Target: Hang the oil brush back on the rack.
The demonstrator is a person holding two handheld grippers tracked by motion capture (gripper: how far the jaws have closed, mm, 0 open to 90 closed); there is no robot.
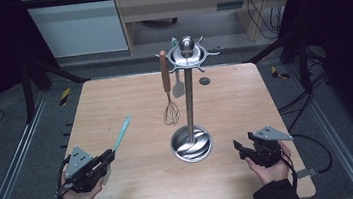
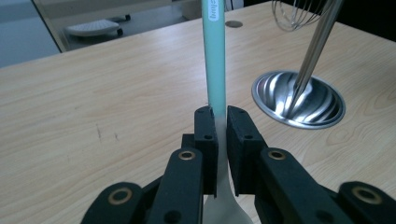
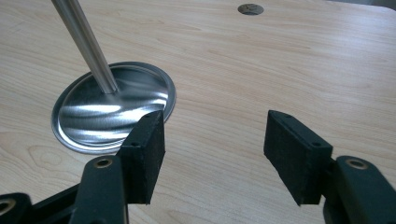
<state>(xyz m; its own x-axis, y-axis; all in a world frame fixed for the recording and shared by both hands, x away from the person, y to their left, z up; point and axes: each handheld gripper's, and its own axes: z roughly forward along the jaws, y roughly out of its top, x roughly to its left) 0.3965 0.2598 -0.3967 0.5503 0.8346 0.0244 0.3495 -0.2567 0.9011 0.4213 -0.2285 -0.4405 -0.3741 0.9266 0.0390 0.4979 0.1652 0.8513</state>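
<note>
My left gripper (image 1: 106, 157) is shut on a utensil with a teal handle (image 1: 122, 133) that points away toward the stand; in the left gripper view the handle (image 2: 215, 56) runs up between the closed jaws and its pale head end (image 2: 224, 205) lies below them. A steel utensil stand (image 1: 189, 98) with a round base (image 1: 191, 144) rises mid-table. From its top ring hang a whisk (image 1: 167, 88) with a wooden handle and a grey spatula (image 1: 178, 86). My right gripper (image 1: 242, 150) rests open at the front right, with nothing between its jaws, beside the base (image 3: 112, 109).
A small round grommet (image 1: 204, 80) is set in the wooden table (image 1: 124, 186) behind the stand. Black frame posts and rails flank the table, and cables trail on the floor at the right. A desk stands beyond the far edge.
</note>
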